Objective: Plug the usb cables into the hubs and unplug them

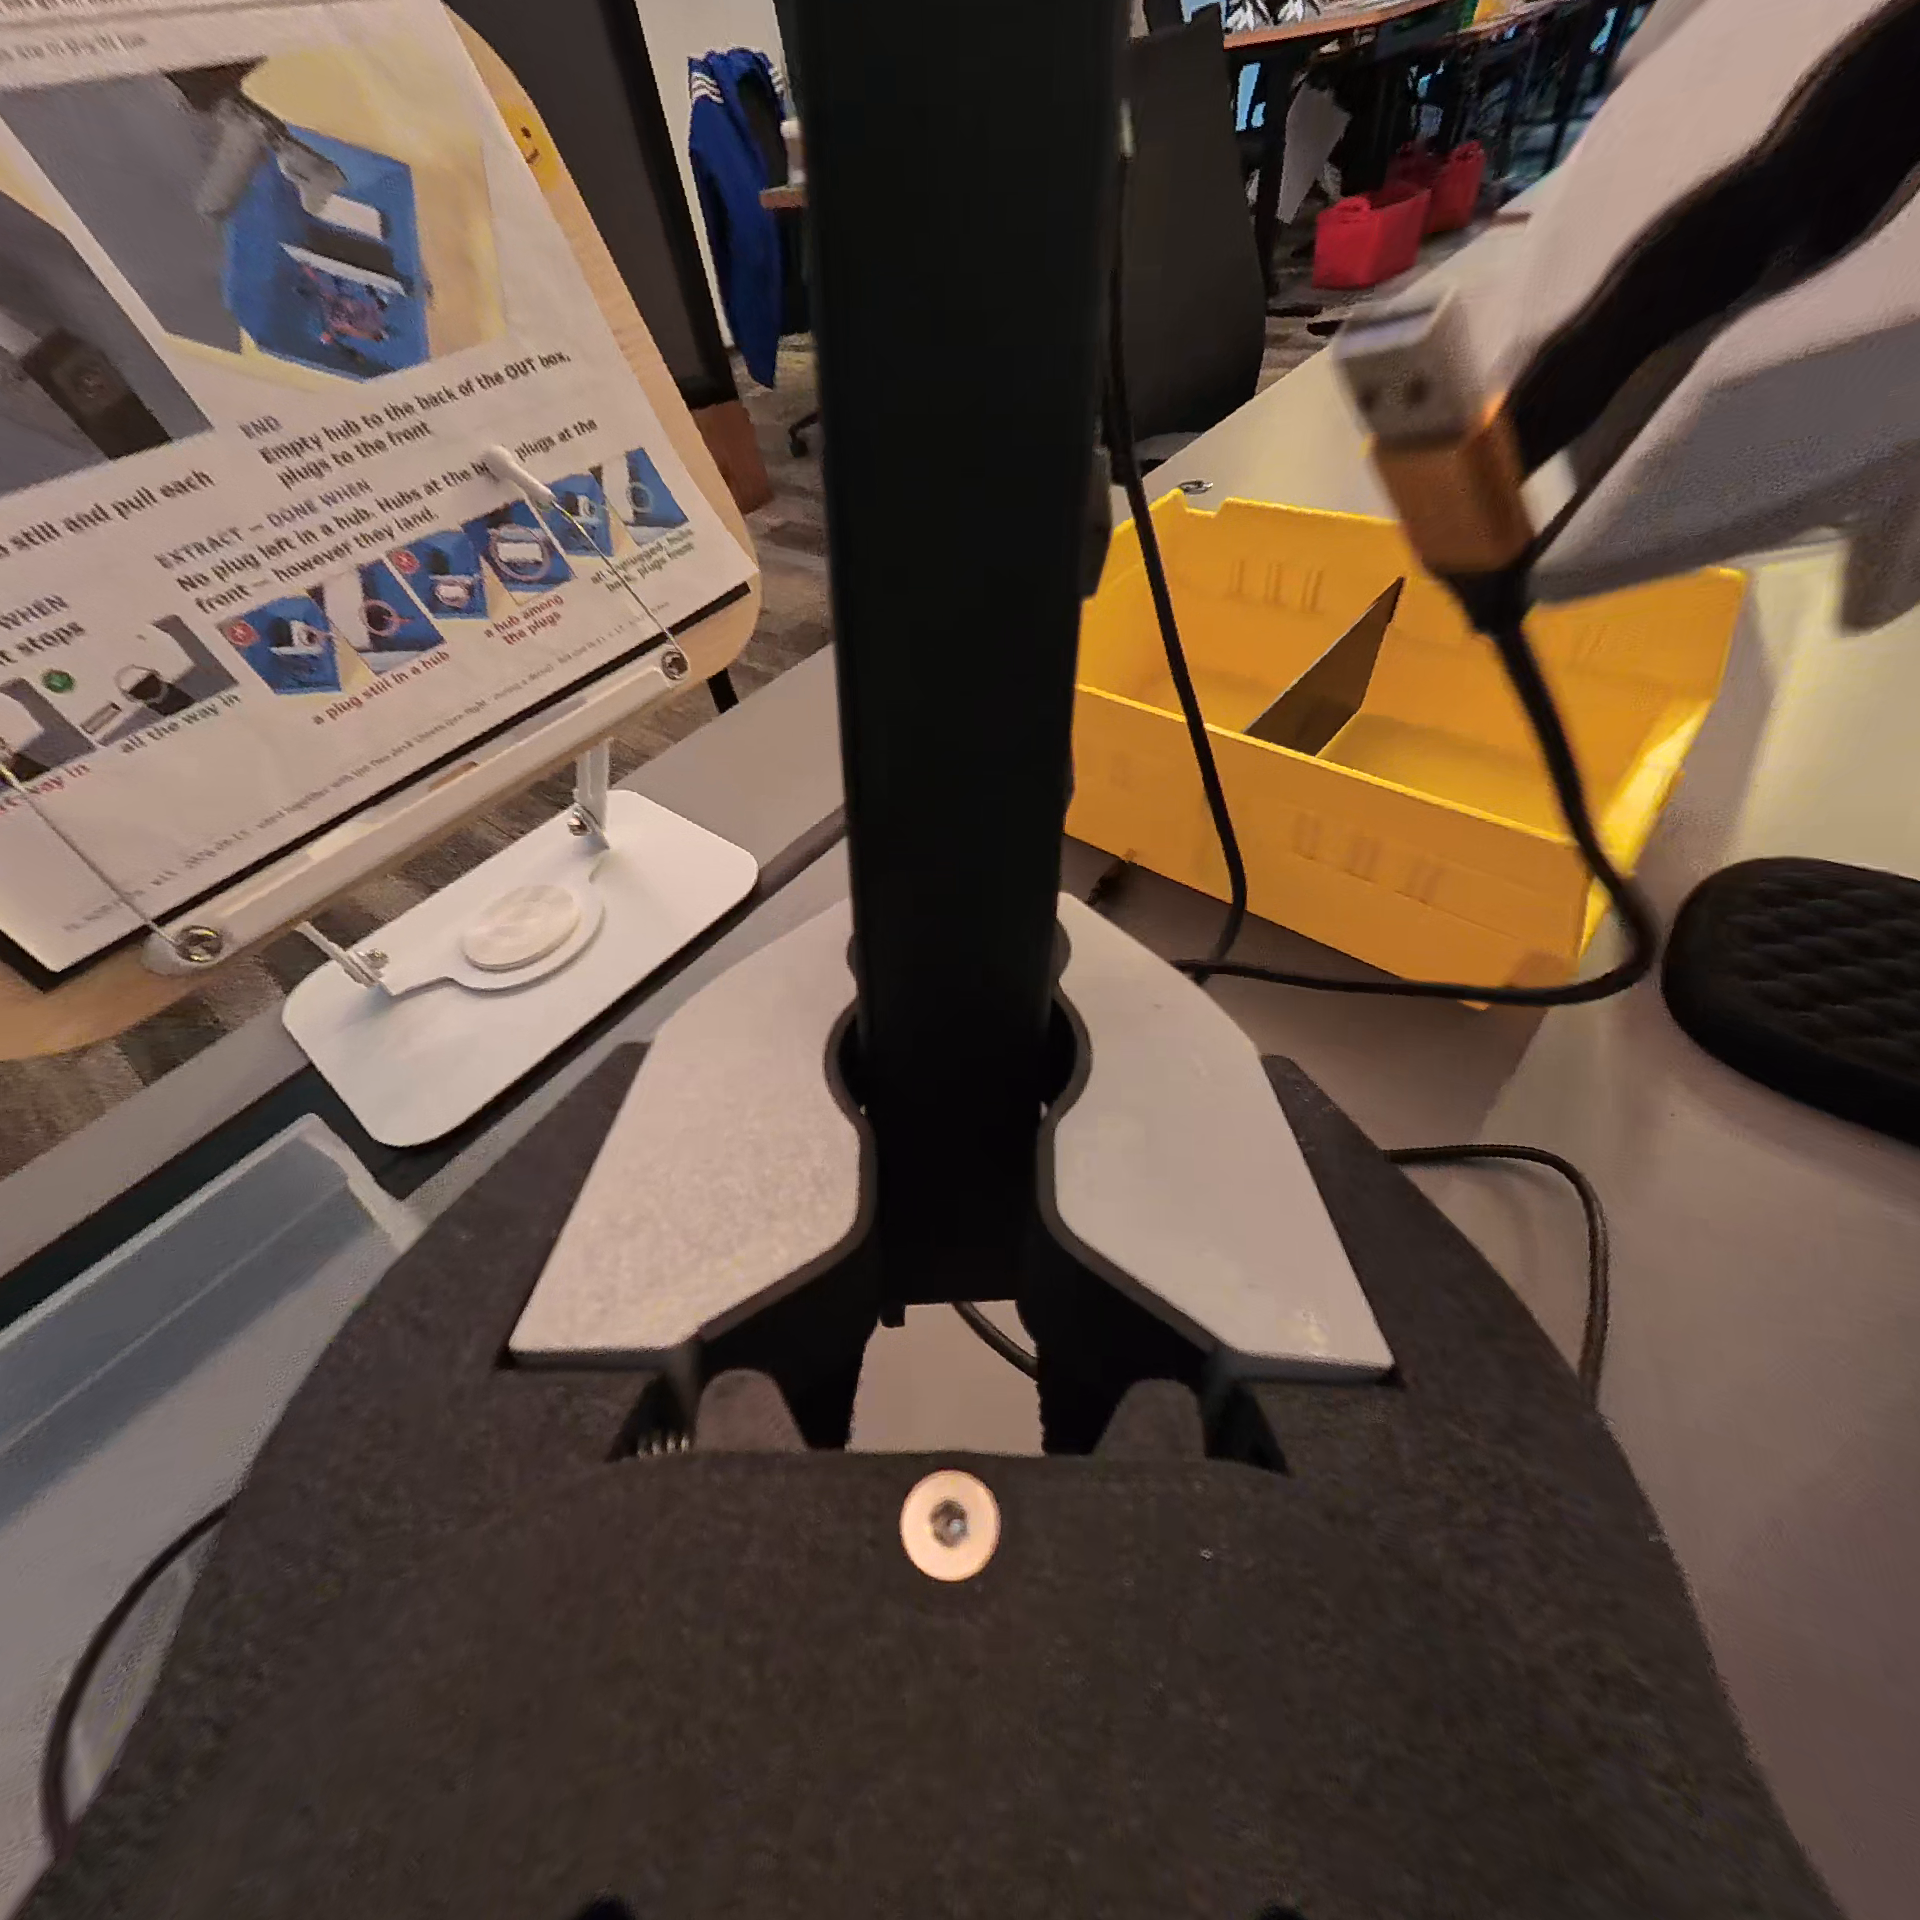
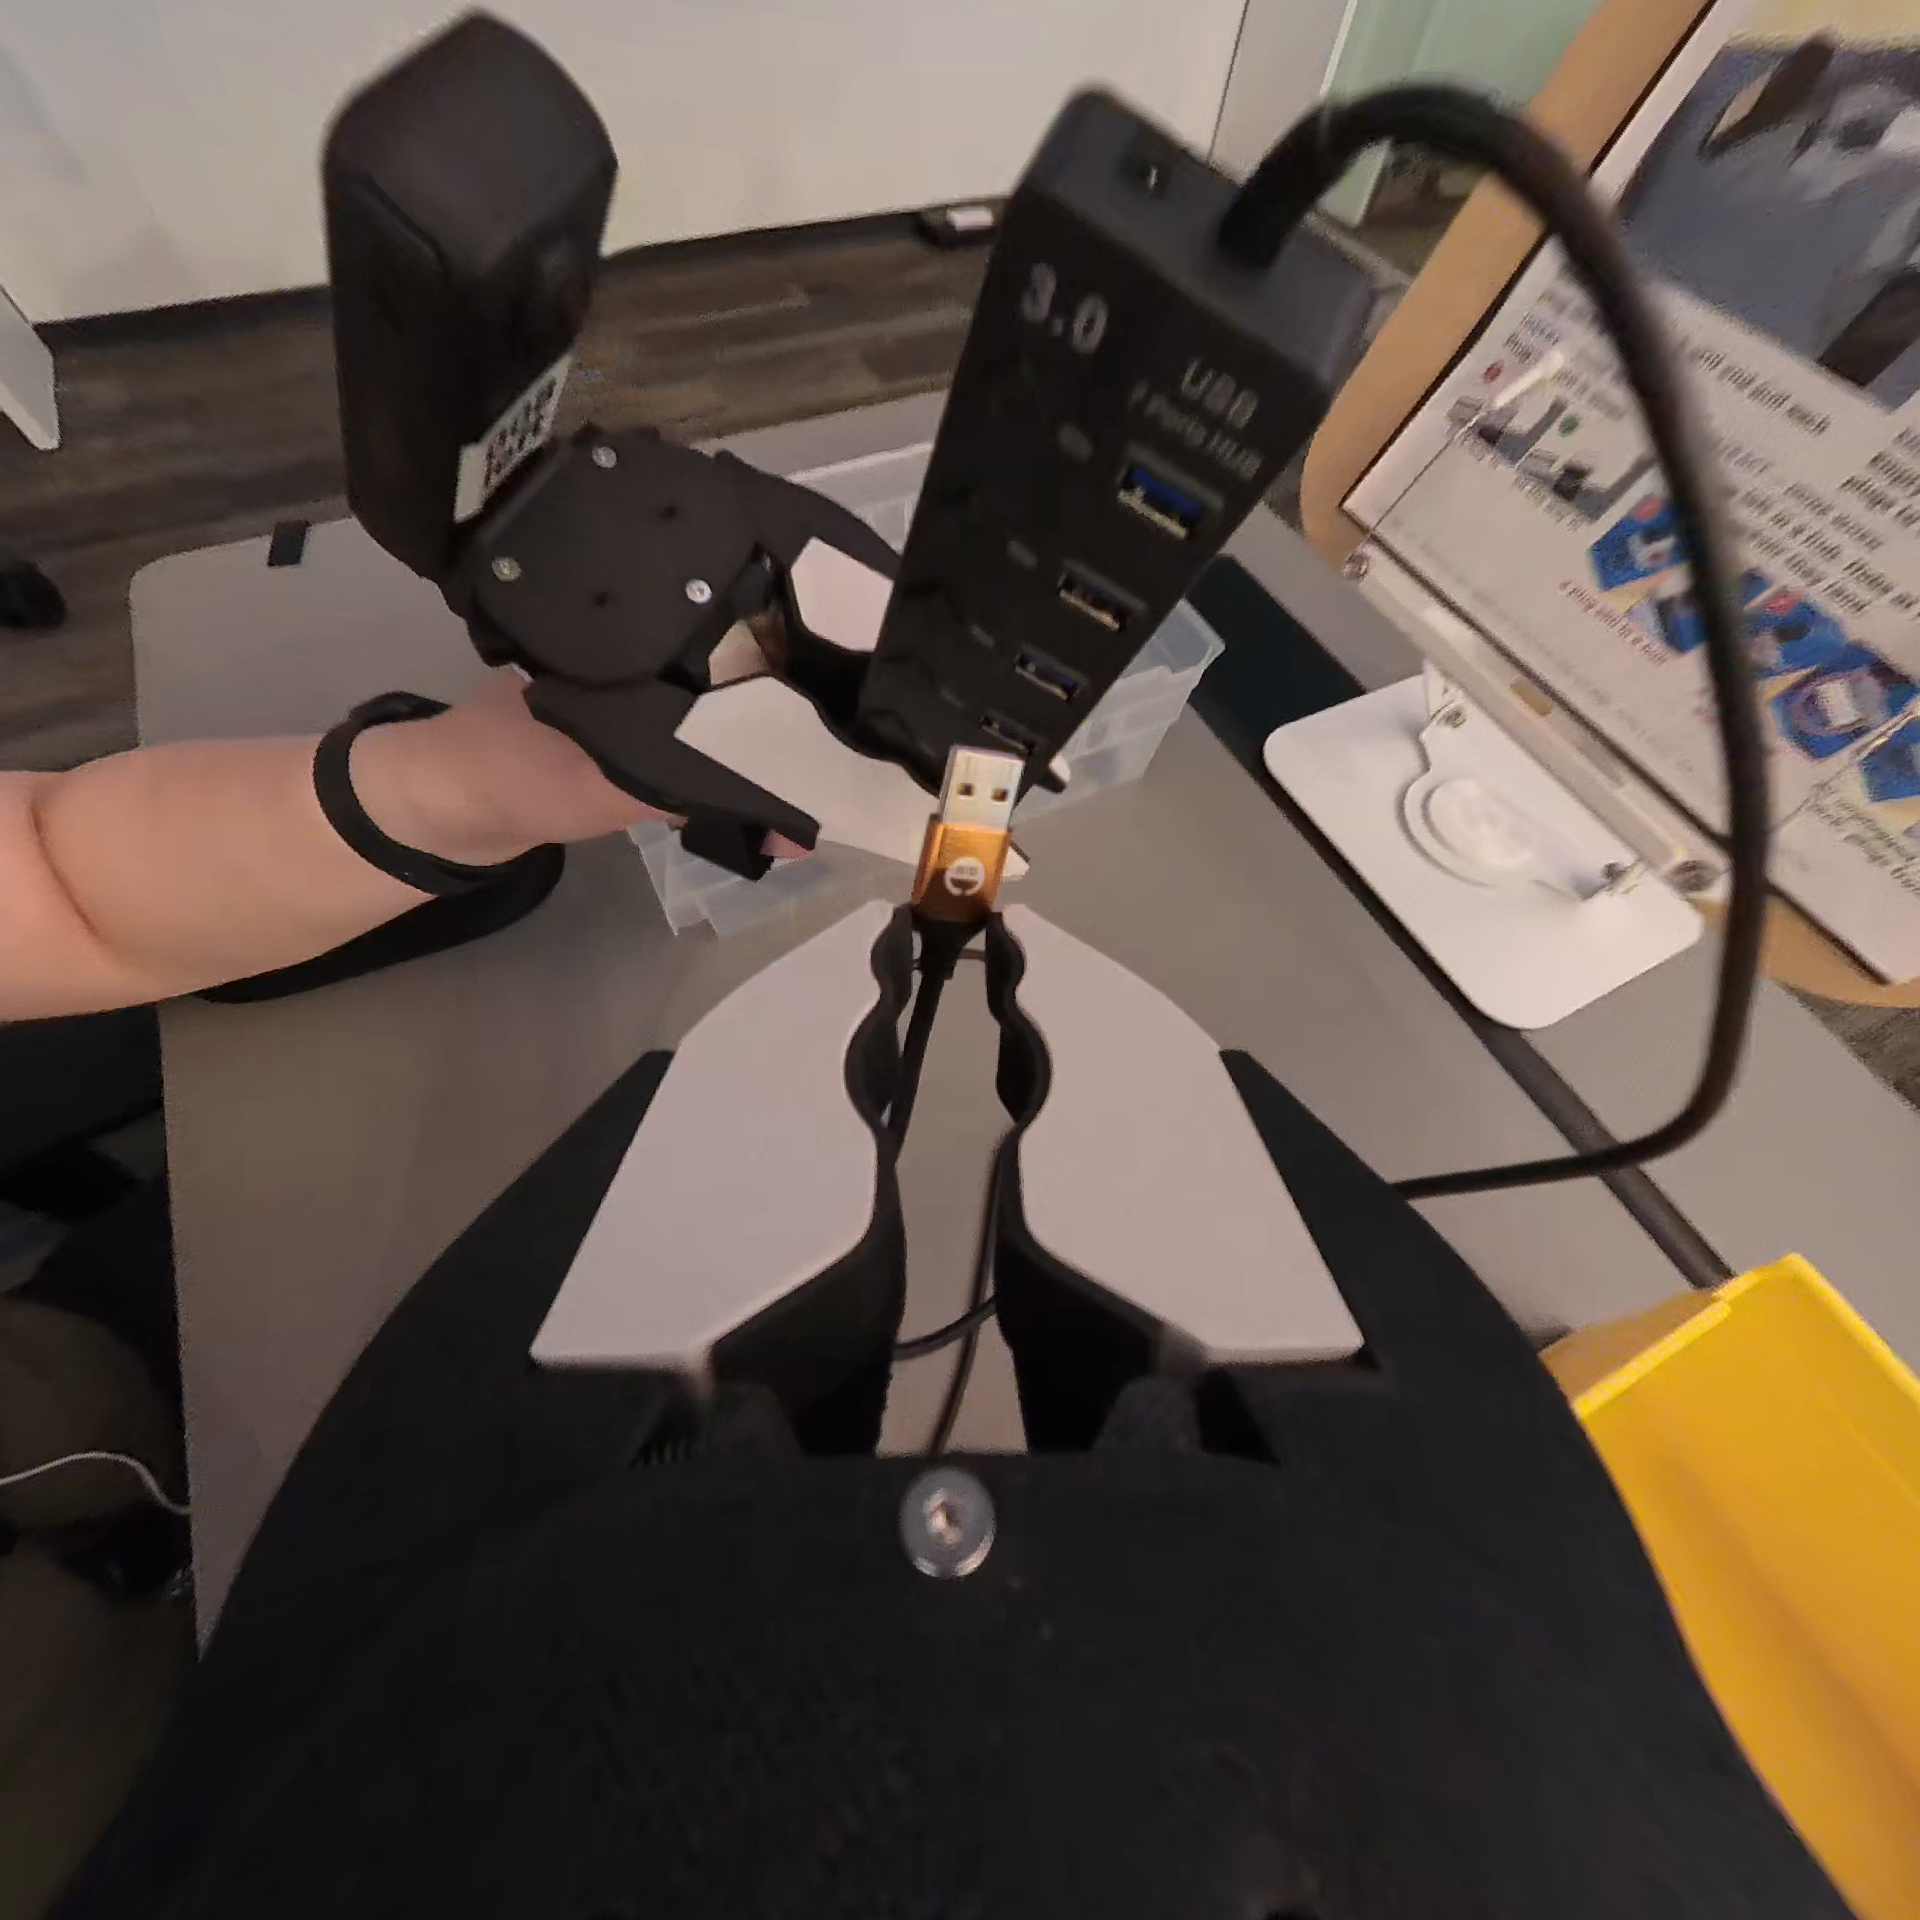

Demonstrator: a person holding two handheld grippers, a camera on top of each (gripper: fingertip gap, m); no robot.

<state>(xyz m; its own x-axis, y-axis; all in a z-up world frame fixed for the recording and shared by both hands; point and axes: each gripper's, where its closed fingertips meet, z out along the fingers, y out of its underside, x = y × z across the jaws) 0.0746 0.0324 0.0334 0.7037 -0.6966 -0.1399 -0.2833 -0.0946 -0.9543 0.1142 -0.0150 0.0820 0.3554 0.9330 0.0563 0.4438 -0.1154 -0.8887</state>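
Left gripper (image 1: 951, 1049) clamped on the hub (image 2: 1101, 457) — stiff, light, held low. Right gripper (image 2: 948, 935) pinches cable (image 2: 1704, 644) just behind the plug (image 2: 961, 842), near lowest port — thin, prob slippery; grip the orange shell instead.

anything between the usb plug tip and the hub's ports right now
Nothing: in the right wrist view only a short bare gap separates the orange USB plug, held in the right claw, from the lowest port of the black hub.
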